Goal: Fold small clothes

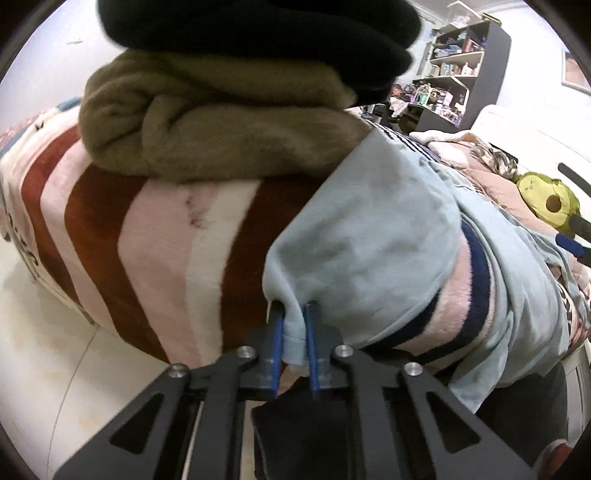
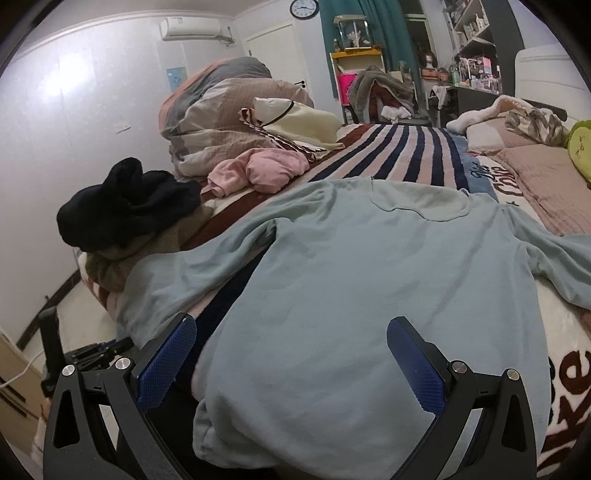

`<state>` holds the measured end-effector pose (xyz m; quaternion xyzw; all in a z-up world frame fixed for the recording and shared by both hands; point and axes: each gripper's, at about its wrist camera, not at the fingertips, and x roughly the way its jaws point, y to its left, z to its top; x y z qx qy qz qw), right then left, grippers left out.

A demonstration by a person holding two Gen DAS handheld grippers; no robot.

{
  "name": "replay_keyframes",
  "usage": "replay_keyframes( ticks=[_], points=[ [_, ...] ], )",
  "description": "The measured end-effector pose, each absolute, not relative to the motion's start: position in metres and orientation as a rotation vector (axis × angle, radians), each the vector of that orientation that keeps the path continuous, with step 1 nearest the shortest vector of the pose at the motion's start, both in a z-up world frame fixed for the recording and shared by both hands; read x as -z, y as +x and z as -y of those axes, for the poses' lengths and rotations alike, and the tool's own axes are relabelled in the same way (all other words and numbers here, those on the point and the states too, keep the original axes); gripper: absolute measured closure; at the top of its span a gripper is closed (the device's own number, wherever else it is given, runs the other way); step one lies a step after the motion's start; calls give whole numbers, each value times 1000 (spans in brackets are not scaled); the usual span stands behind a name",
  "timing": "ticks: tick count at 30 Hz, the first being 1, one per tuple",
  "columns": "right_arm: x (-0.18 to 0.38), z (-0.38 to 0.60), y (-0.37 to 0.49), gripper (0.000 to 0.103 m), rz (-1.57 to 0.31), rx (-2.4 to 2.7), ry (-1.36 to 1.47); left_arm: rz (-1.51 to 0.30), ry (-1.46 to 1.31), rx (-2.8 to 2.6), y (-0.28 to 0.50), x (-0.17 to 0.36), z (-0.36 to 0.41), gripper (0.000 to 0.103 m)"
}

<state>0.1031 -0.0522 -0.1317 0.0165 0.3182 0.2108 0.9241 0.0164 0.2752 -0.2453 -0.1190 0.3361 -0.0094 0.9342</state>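
Note:
A light blue long-sleeved top (image 2: 351,266) lies spread front-down on the striped blanket (image 2: 406,155) of a bed, hem hanging over the near edge. My left gripper (image 1: 293,314) is shut on the cuff of its left sleeve (image 1: 369,236) at the bed's edge. My right gripper (image 2: 291,332) is open and empty, its blue pads (image 2: 170,358) either side of the top's hem, just above it.
A folded olive garment (image 1: 207,122) with a black one (image 1: 258,29) on top sits at the bed's left corner. Pink clothes (image 2: 258,170), a quilt heap (image 2: 229,110) and pillows (image 2: 546,177) lie further back. An avocado plush (image 1: 546,199) is on the right.

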Motion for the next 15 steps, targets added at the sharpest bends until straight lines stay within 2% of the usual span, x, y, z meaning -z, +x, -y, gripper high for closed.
replay_keyframes(
  ticks=[15],
  points=[
    [117,84,77,0,-559,-457,125,-429,-169,314,-9,134,-205,100]
  ],
)
